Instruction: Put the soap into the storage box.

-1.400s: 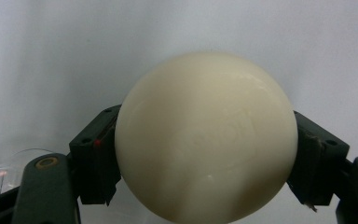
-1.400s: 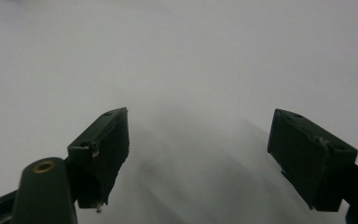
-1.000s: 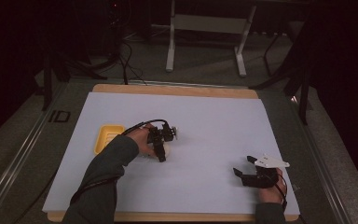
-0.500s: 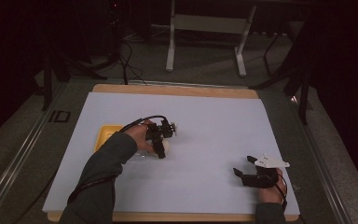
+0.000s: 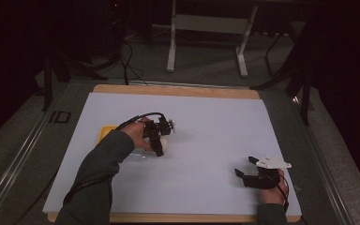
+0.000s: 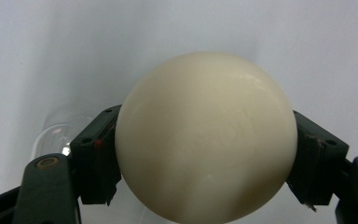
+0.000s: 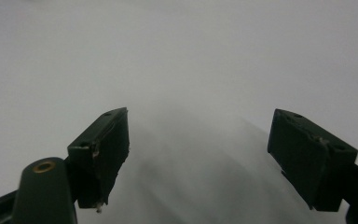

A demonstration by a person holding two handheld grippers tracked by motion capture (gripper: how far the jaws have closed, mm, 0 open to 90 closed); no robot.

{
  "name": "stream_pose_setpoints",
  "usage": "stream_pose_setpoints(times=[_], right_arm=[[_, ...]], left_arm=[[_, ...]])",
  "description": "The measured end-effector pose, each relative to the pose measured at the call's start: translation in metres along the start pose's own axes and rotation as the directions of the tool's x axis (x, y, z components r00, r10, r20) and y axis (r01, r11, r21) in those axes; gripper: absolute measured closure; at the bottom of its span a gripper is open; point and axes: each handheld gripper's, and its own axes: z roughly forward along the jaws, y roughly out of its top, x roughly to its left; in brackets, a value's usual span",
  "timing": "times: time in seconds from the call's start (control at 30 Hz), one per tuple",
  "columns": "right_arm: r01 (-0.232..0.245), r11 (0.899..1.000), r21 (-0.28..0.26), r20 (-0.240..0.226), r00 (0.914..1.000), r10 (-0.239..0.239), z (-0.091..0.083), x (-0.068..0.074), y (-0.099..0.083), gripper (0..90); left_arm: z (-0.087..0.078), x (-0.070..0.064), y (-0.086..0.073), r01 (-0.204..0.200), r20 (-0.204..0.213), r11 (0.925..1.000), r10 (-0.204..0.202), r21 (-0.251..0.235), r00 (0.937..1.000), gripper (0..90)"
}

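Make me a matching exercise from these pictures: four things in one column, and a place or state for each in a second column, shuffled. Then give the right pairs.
Things
1. left tongs
2. right tongs
3. cream ball
4. yellow tray

Places or states
A. open, nothing between the jaws, above bare white table cover
B. on the white cover, partly hidden behind the left hand
C. closed around a round object
D. gripped on both sides by black jaws

Right pairs: 1-C, 2-A, 3-D, 4-B
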Motion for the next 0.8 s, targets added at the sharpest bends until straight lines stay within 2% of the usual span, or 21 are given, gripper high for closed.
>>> stream_pose_setpoints(times=[0.33, 0.5, 0.8], right_arm=[[0.0, 1.0, 0.0, 0.0, 1.0, 0.0, 0.0, 0.0, 0.0, 20.5], [0.0, 1.0, 0.0, 0.0, 1.0, 0.0, 0.0, 0.0, 0.0, 20.5], [0.001, 1.0, 0.0, 0.0, 1.0, -0.001, 0.0, 0.0, 0.0, 20.5]], left_arm=[[-0.007, 0.003, -0.005, 0.011, -0.009, 0.9999, -0.011, -0.005, 0.9999, 24.1], [-0.011, 0.006, -0.01, 0.029, 0.002, 0.9994, -0.029, -0.018, 0.9996, 24.1], [-0.017, 0.007, -0.013, 0.029, -0.011, 0.9995, -0.029, -0.012, 0.9995, 24.1]])
